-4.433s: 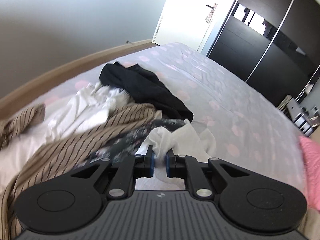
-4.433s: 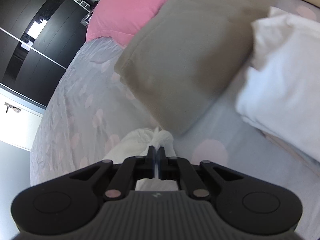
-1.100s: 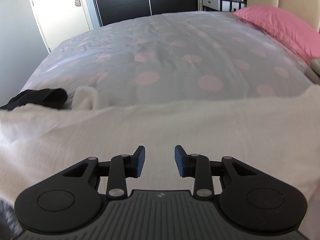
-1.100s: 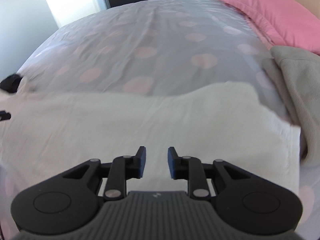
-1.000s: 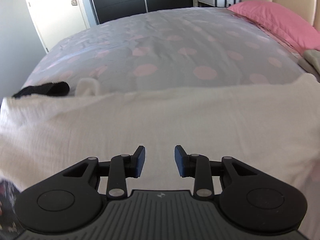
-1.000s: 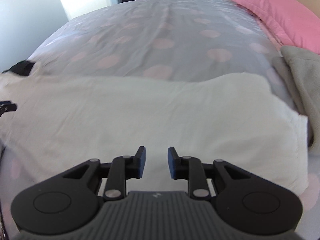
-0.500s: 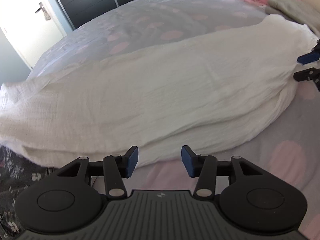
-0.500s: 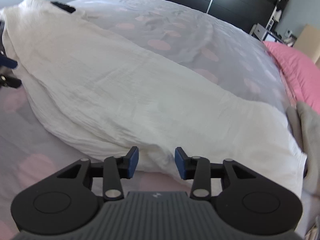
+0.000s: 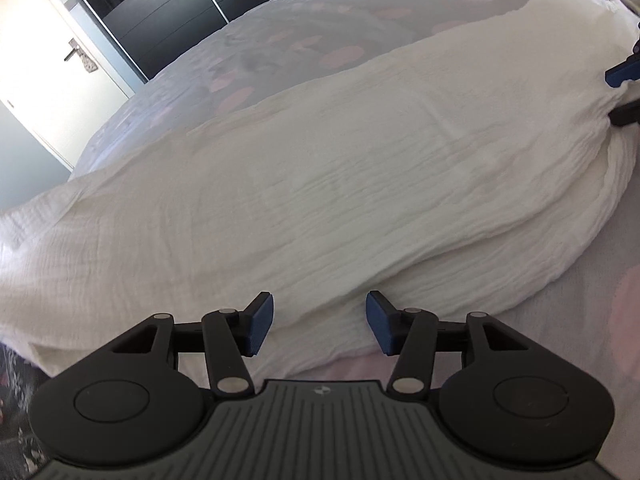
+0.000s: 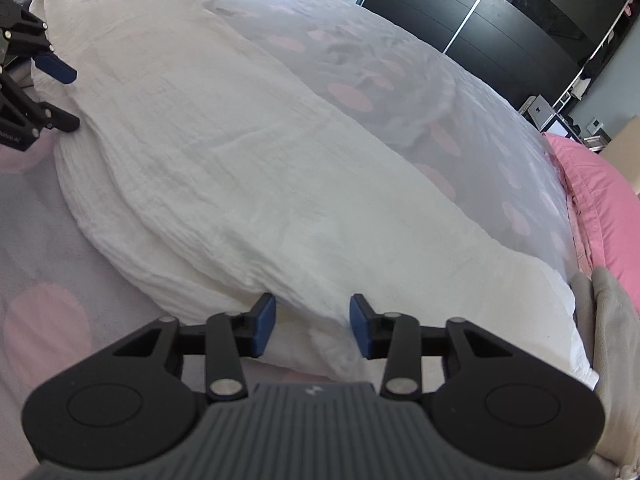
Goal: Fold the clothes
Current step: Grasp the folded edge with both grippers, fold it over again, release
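Both hands had swung from the middle of the cloth to its near edge, dropping low at opposite ends. The left tongs [image 9: 320,322] stood wide and were opening further, the pads astride the near hem without pressing it; the right tongs [image 10: 312,326], narrower, were closing over the hem at the other end, not yet pinching. Between them the white garment [image 9: 340,184] lay stretched lengthwise across the bed [image 10: 400,92], crinkled in fine ridges, its near edge doubled in soft layers. A grey blanket [image 10: 616,320] and pink pillow [image 10: 600,200] sat just beyond. A fold appeared ready to begin.
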{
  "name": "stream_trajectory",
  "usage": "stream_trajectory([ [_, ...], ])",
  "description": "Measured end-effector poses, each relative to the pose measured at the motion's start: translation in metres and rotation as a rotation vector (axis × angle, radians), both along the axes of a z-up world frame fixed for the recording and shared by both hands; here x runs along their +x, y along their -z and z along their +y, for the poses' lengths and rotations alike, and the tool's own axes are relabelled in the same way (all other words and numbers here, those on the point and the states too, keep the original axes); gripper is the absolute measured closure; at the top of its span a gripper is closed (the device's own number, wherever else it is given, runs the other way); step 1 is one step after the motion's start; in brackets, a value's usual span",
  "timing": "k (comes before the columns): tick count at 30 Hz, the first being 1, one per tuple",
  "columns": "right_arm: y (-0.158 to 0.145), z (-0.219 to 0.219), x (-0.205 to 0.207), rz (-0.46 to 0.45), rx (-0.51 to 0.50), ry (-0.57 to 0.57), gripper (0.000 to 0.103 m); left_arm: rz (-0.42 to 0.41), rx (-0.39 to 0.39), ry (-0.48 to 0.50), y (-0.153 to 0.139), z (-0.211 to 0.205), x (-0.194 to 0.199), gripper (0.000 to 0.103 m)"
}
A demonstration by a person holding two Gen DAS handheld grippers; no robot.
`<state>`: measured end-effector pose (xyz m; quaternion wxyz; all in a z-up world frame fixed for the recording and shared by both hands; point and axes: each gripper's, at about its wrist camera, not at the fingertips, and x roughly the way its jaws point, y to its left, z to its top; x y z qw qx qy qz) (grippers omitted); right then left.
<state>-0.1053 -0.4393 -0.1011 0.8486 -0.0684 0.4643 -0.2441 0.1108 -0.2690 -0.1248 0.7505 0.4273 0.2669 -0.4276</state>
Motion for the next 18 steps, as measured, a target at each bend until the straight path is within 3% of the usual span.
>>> stream_trajectory([
  [2,0.000,0.000,0.000,0.006,0.008,0.014,0.083,-0.005,-0.008,-0.007,0.000,-0.003,0.001,0.069],
  [3,-0.001,0.000,-0.001,0.003,0.009,0.018,0.090,0.003,-0.015,-0.012,-0.003,-0.004,0.001,0.093],
  [4,-0.003,0.000,-0.002,-0.002,0.013,0.020,0.094,0.007,-0.023,-0.012,-0.007,-0.003,0.001,0.100],
  [9,-0.025,0.000,-0.015,-0.052,0.041,0.026,0.100,0.011,-0.055,0.005,-0.033,0.007,-0.001,0.103],
  [13,-0.048,0.005,-0.031,-0.092,0.107,0.023,0.101,0.022,-0.027,0.042,-0.052,0.022,-0.008,0.103],
  [18,-0.043,0.015,-0.048,-0.048,0.168,0.022,0.101,0.007,0.024,0.072,-0.031,0.026,-0.020,0.103],
])
